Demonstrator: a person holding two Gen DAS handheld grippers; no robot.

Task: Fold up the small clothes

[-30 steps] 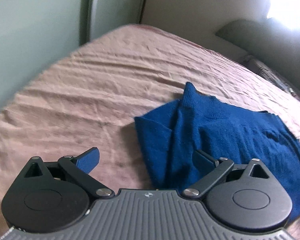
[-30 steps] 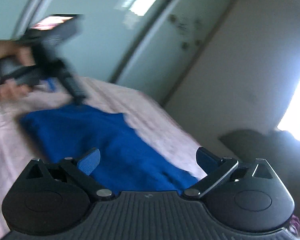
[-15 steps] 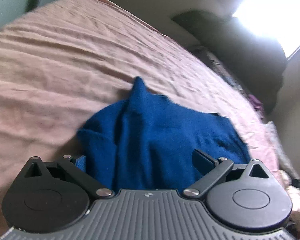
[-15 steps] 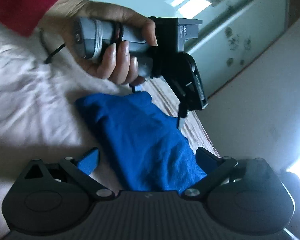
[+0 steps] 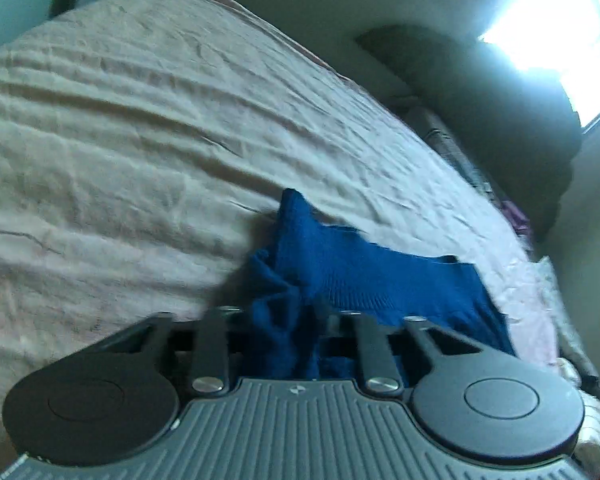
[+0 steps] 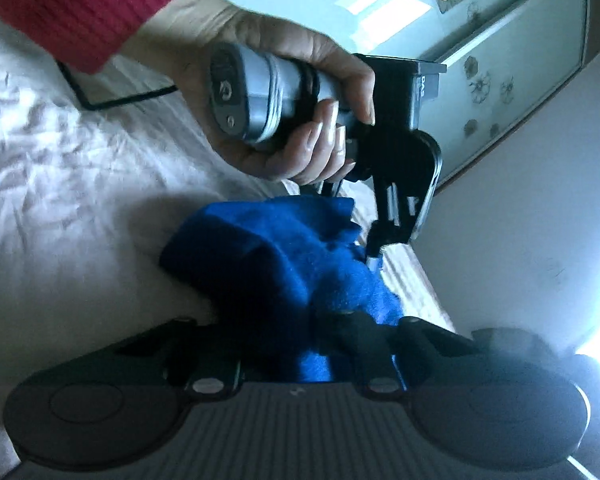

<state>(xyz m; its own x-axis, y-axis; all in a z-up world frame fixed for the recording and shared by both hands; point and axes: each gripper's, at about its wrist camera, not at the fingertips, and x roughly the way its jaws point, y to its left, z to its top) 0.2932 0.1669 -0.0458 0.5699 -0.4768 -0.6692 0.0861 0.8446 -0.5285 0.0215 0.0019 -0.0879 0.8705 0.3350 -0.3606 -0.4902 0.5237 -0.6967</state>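
A small dark blue knitted garment (image 5: 360, 276) lies crumpled on the bed sheet (image 5: 140, 140). My left gripper (image 5: 288, 320) has its jaws closing on a bunched fold at the garment's near left edge, and the fabric is pinched between the pads. In the right wrist view the same garment (image 6: 284, 248) rises in a hump. My right gripper (image 6: 312, 332) is shut on its near end. Across the garment, a hand (image 6: 284, 92) in a red sleeve holds the left gripper (image 6: 376, 248), whose tips sit at the cloth's far edge.
The pinkish sheet is wrinkled and stretches far to the left of the garment. A dark headboard (image 5: 480, 120) stands under a bright window (image 5: 560, 20). Loose fabrics (image 5: 572, 360) pile at the bed's right edge. Glass wardrobe doors (image 6: 500, 40) rise behind.
Both grippers have gone from wide open to drawn in on the blue garment. They dropped closer to it, and the cloth has bunched up between them.
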